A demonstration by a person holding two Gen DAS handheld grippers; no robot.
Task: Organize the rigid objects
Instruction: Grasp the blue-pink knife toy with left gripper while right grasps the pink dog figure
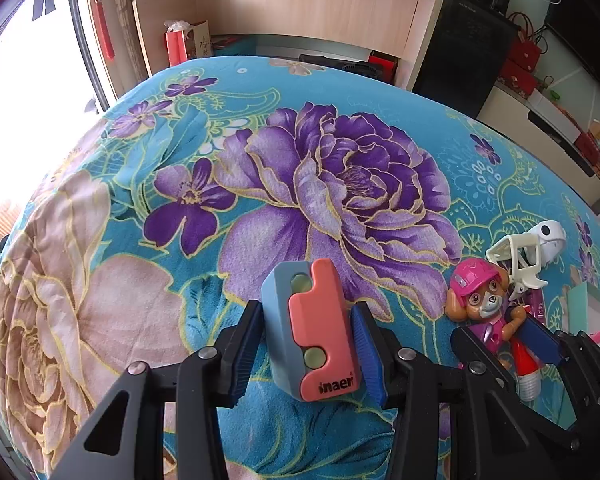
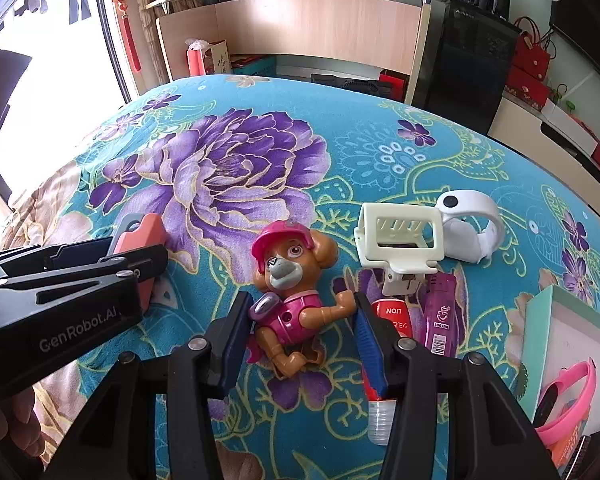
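My left gripper [image 1: 306, 346] has a grey and coral block toy [image 1: 312, 332] between its jaws on the floral bedspread; the blue pads sit close to its sides but contact is unclear. It also shows in the right wrist view [image 2: 140, 240]. My right gripper [image 2: 300, 332] is open around a pink-helmeted puppy figure [image 2: 292, 280], with gaps on both sides. The puppy [image 1: 480, 300] lies right of the block. A cream plastic frame [image 2: 400, 240], a white watch-like band [image 2: 472, 224], a red tube [image 2: 388, 316] and a purple item [image 2: 438, 316] lie to the right.
The floral bedspread [image 2: 228, 168] covers the surface. An open teal-edged box [image 2: 560, 344] with a pink band [image 2: 568, 396] sits at the right edge. A wooden desk [image 2: 320, 28] and black cabinet [image 2: 472, 60] stand beyond the far edge.
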